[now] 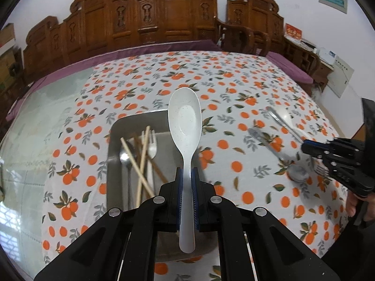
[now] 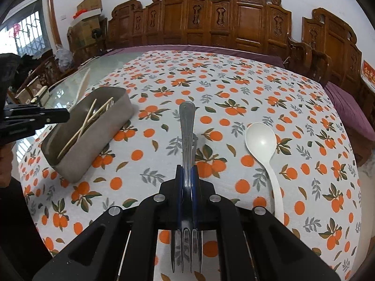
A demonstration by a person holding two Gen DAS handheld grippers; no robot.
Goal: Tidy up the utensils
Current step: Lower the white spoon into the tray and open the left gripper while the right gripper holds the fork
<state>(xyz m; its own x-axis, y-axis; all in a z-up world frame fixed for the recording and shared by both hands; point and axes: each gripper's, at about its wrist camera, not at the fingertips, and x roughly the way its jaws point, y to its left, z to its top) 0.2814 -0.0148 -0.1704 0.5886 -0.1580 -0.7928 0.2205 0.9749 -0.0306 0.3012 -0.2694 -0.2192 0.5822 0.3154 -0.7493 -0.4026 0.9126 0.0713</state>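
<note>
My left gripper (image 1: 185, 178) is shut on the handle of a white plastic spoon (image 1: 185, 126) and holds it above the metal tray (image 1: 112, 164). The tray holds wooden chopsticks (image 1: 140, 164), a metal spoon (image 1: 126, 161) and a white fork (image 1: 151, 145). My right gripper (image 2: 187, 180) is shut on a metal fork (image 2: 186, 135), tines toward the camera, above the cloth. In the left wrist view the right gripper (image 1: 307, 147) is at the far right with the fork (image 1: 279, 119). A metal spoon (image 1: 281, 154) lies on the cloth near it. Another white spoon (image 2: 264, 149) lies right of the right gripper.
The table wears a white cloth with orange fruit print (image 2: 211, 82); bare glass (image 1: 46, 117) shows at its left. The tray also shows in the right wrist view (image 2: 93, 145), with the left gripper (image 2: 35, 117) beside it. Carved wooden chairs (image 1: 152, 18) line the far edge.
</note>
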